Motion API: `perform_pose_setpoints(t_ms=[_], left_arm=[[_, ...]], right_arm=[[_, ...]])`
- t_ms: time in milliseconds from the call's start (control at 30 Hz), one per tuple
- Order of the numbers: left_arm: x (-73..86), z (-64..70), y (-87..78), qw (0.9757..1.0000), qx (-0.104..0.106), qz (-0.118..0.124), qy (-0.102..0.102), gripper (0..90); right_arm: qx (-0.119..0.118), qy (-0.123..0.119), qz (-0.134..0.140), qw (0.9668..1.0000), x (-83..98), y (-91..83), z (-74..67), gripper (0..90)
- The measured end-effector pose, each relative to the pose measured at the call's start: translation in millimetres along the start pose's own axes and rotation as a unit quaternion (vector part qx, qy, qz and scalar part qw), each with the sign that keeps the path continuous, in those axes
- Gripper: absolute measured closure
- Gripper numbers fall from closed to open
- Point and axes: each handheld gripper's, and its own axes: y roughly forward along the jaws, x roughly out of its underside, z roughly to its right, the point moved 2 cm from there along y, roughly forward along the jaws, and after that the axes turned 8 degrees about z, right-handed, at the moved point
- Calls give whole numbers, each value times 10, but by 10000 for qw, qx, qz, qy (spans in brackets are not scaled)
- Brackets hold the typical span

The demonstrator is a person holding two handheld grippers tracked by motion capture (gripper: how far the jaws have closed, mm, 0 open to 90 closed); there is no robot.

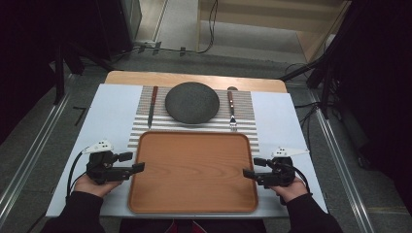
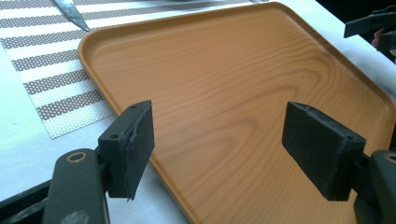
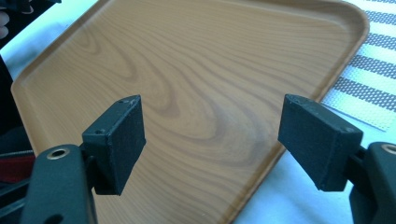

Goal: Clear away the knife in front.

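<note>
High view, left tool: jaws wide apart, holding nothing, at the left rim of the wooden tray.
Right tool: jaws wide, nothing held, at the tray's right rim.
Tray: flat on the tabletop, nearest the person, between both tools.
Beyond: striped placemat carrying a dark plate, knife left, fork right.

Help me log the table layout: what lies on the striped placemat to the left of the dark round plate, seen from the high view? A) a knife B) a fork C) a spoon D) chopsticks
A: a knife lies left of the plate on the placemat; the fork lies to its right.
</note>
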Motion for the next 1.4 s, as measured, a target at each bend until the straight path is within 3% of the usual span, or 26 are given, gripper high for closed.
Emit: perform_pose_setpoints(t_ms=[200, 367, 467, 667, 800, 967, 1400], left_arm=[[9, 12, -14, 10000, 14, -35, 18, 274], [-9, 57, -74, 9999, -79, 49, 40, 274], [-42, 57, -58, 9997, -216, -28, 69, 274], [-109, -2, 3, 9995, -324, 21, -21, 274], [-176, -78, 62, 9983, -587, 66, 11, 273], [-256, -137, 170, 9977, -679, 56, 3, 273], [-383, -247, 330, 9977, -660, 127, -69, 273]], right_arm=[[-49, -14, 34, 10000, -9, -7, -29, 209], [-42, -44, 27, 10000, -15, 1, -44, 208], [-38, -51, 48, 10000, -24, 3, -37, 206], [-33, -32, 22, 10000, -33, 24, -27, 193], [-2, -18, 19, 10000, -34, 21, -26, 190], [27, -6, 22, 10000, -30, 12, -21, 190], [76, 39, 36, 10000, -4, -13, -22, 189]])
